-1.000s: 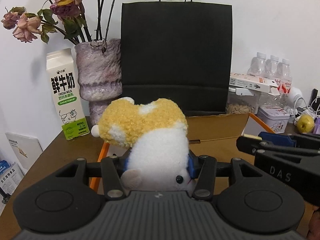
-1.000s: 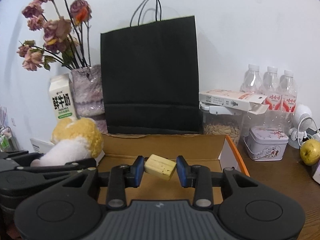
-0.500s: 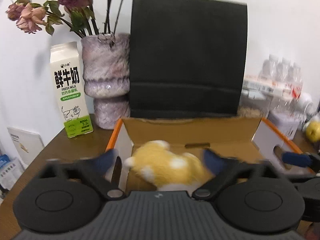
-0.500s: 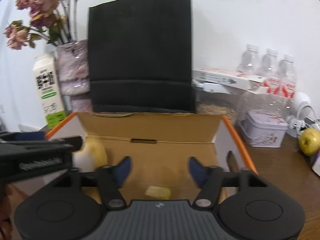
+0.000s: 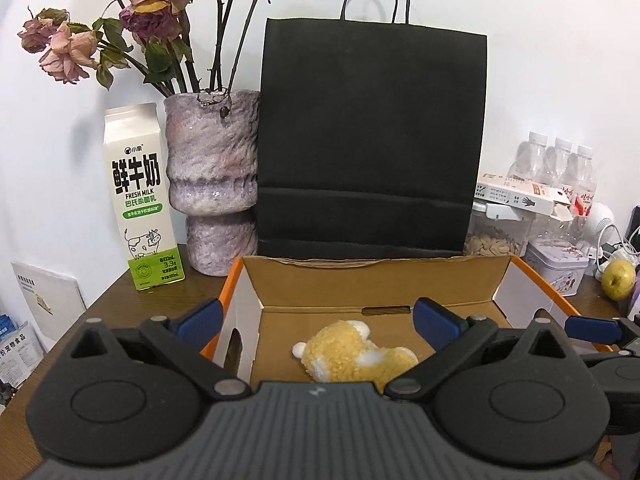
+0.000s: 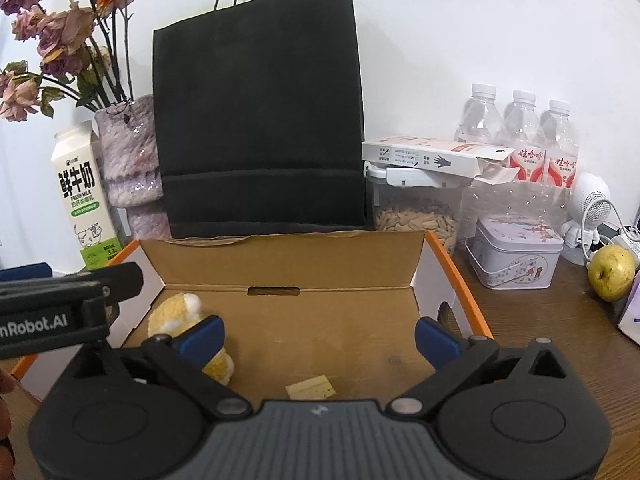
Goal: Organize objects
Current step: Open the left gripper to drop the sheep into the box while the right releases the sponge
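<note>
Both drops look done. The left tongs (image 5: 316, 320) have just been opening and now stand as wide as they go, with nothing gripped; the plush (image 5: 354, 356) lies on the floor of the box (image 5: 376, 280), low between the blue pads but clear of both. The right tongs (image 6: 318, 336) have likewise just been opening, are spread wide and hold nothing; the yellow block (image 6: 311, 389) rests on the box floor just below them, at about 6 o'clock in the right wrist view, with the plush at about 8 o'clock, partly behind the left pad.

So two things are in the box, plush toward its left end and block nearer the middle, apart from each other. What is left, by my reading, depends on what else counts as loose: on the counter (image 6: 540, 320) a pear (image 6: 614, 274) sits at 3 o'clock, outside the box, with a tin (image 6: 516, 256) beside it. Whether those belong in the box I cannot tell.
</note>
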`<action>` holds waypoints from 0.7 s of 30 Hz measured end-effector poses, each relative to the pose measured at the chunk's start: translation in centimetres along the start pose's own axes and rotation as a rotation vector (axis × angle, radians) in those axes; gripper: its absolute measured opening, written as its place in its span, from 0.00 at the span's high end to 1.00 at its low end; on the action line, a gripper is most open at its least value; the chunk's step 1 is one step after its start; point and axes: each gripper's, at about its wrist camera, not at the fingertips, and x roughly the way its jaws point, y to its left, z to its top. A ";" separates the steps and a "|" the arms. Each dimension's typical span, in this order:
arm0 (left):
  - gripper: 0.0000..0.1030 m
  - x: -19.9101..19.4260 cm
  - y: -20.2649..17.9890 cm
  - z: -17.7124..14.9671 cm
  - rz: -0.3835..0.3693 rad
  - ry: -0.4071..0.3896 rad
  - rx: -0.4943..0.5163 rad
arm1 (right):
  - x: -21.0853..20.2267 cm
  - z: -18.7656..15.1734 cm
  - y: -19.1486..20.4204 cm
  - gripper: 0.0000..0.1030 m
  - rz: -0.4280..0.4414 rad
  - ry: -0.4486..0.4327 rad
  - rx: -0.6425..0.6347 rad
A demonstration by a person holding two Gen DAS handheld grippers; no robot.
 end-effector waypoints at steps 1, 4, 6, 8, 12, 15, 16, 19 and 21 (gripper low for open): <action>0.00 -0.1 0.0 0.0 -0.002 -0.002 -0.001 | -0.1 0.0 0.0 0.01 0.000 -0.001 -0.001; 0.00 -0.6 0.2 0.2 -0.010 -0.004 -0.008 | -0.6 0.2 0.0 0.01 0.002 -0.005 -0.004; 0.00 -1.0 0.3 0.3 -0.012 -0.008 -0.013 | -1.1 0.3 0.0 0.01 0.004 -0.010 -0.005; 0.00 -1.7 0.5 0.5 -0.015 -0.015 -0.017 | -1.7 0.5 0.0 0.01 0.005 -0.016 -0.005; 0.00 -3.3 0.7 1.0 -0.018 -0.027 -0.015 | -3.5 1.0 -0.1 0.01 0.007 -0.034 -0.001; 0.00 -4.6 1.2 1.2 -0.024 -0.037 -0.026 | -4.8 1.1 -0.1 0.00 0.012 -0.045 -0.002; 0.00 -5.1 1.4 1.3 -0.028 -0.040 -0.030 | -5.3 1.2 -0.1 0.00 0.014 -0.049 -0.006; 0.00 -6.6 1.8 1.6 -0.032 -0.049 -0.034 | -6.5 1.2 -0.1 0.00 0.013 -0.057 -0.009; 0.00 -7.5 2.0 1.7 -0.039 -0.055 -0.038 | -7.3 1.1 -0.2 0.00 0.014 -0.060 -0.004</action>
